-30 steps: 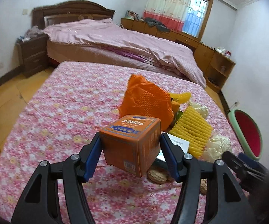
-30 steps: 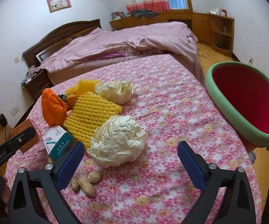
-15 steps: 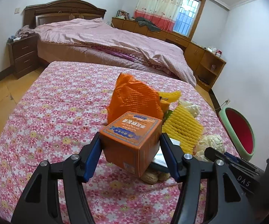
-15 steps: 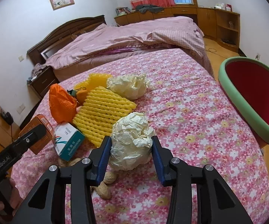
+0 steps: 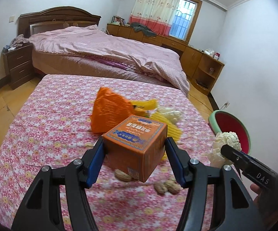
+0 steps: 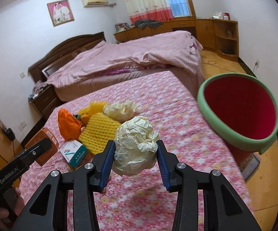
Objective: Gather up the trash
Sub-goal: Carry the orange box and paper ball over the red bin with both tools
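— On the flowered cloth [image 6: 177, 104], what's that?
— Ribbed yellow foam netting [image 6: 98, 130], peanuts [image 5: 167, 187].
— The grippers?
— Left gripper [image 5: 135, 155] clamps a glossy orange carton [image 5: 137, 144]; right gripper [image 6: 135, 156] pinches a crumpled paper ball [image 6: 136, 146], red bin [image 6: 239, 107] beside.

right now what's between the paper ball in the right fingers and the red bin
Nothing stands there. In the right wrist view only bare flowered tablecloth runs from the crumpled paper ball to the red bin beyond the table's edge.
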A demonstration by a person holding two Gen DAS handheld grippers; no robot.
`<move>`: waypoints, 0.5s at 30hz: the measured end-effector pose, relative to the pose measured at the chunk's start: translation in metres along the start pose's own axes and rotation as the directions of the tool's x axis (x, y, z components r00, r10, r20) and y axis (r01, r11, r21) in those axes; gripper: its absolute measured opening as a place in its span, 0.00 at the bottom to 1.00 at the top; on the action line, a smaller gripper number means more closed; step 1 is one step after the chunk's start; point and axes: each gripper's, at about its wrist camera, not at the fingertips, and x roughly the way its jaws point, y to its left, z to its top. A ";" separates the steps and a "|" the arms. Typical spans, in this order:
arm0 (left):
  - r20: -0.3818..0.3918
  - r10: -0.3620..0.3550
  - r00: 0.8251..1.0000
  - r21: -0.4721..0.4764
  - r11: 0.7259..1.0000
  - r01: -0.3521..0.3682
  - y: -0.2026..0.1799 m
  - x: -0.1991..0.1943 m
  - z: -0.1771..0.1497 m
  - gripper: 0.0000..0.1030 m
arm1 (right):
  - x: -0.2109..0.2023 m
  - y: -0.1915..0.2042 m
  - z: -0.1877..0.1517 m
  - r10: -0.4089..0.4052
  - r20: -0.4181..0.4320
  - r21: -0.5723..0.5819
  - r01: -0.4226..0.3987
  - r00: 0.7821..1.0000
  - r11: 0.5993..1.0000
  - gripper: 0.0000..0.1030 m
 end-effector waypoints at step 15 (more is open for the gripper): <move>-0.056 -0.068 0.996 0.073 0.995 0.072 -0.077 0.018 0.019 0.61 | -0.037 -0.075 0.029 -0.053 0.062 0.083 0.048 0.997 0.995 0.43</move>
